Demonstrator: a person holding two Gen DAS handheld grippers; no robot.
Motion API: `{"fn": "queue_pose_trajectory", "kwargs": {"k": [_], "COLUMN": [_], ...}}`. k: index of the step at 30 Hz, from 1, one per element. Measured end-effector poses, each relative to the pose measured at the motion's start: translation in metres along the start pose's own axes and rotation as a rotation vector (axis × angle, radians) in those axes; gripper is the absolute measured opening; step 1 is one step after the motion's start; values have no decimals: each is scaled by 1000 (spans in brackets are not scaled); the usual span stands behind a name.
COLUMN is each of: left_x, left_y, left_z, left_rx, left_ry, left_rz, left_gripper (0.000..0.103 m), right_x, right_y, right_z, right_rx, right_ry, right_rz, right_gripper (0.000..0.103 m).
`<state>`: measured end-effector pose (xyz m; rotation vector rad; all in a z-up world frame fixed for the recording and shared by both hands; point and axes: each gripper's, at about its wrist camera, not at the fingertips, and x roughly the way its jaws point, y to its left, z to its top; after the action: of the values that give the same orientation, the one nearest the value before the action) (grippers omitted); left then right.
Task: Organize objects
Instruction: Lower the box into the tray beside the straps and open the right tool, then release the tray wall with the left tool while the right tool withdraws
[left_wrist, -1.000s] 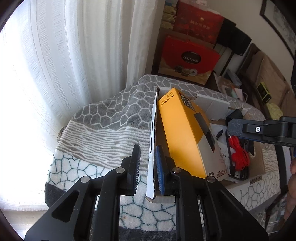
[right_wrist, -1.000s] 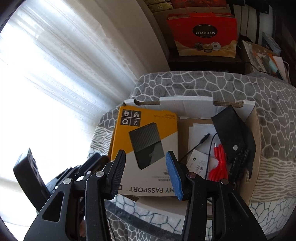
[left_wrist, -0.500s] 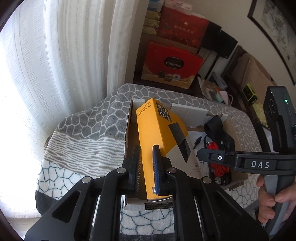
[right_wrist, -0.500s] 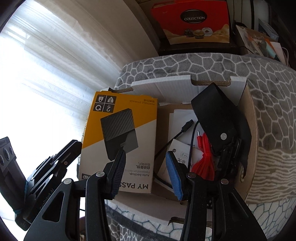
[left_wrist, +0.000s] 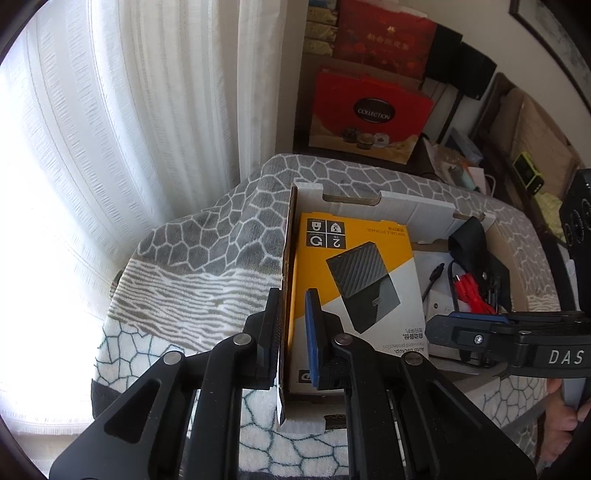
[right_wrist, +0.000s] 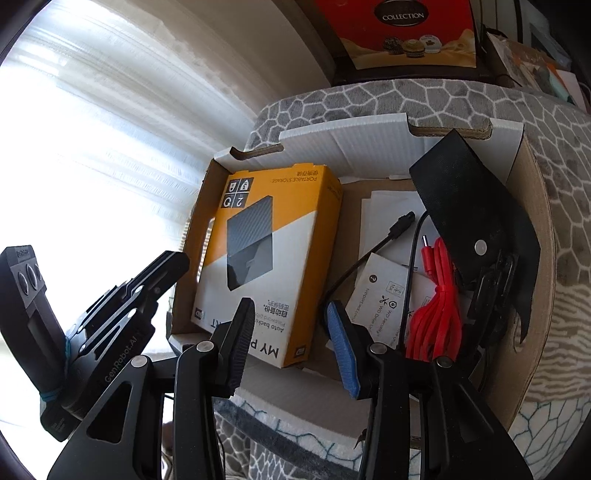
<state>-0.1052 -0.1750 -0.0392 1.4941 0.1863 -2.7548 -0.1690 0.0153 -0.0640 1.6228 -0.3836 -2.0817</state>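
Note:
A yellow and white hard drive box (left_wrist: 354, 280) (right_wrist: 266, 254) lies flat in the left part of an open cardboard box (left_wrist: 413, 210) (right_wrist: 369, 147). My left gripper (left_wrist: 293, 332) is open, its fingers straddling the cardboard box's left wall (left_wrist: 288, 258); it holds nothing. My right gripper (right_wrist: 288, 339) is open and empty, above the box's near edge, over the hard drive box's near end. It shows in the left wrist view (left_wrist: 443, 328) at right.
The box also holds a red cable (right_wrist: 436, 314), a black pouch (right_wrist: 472, 206), a black cable (right_wrist: 391, 232) and white leaflets (right_wrist: 384, 295). It sits on a grey patterned blanket (left_wrist: 207, 258). White curtains (left_wrist: 129, 129) hang at left; red gift boxes (left_wrist: 365, 114) stand behind.
The hard drive box went from standing on edge in my left gripper to lying flat in the cardboard box. My left gripper opened and let it go. My right gripper came closer.

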Motion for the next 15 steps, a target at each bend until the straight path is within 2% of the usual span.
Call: {"fn": "queue_pose_trajectory", "kwargs": {"k": [4,7,15], "left_x": [2,-2,-26], "left_y": [-1,-6,-30], "left_z": [-3,-4,-5], "left_rx": [4,13,63], "left_ry": [7,-2,-62], "left_rz": [10,12,26], "left_gripper": [14,21,58], "right_x": [-11,-22,-50], "right_y": [2,2,-11], "right_z": [-2,-7,-17], "right_rx": [-42,-74,-134], "right_ry": [-35,-64,-152], "right_rz": [-40,-68,-157], "right_gripper": [43,43,46]}}
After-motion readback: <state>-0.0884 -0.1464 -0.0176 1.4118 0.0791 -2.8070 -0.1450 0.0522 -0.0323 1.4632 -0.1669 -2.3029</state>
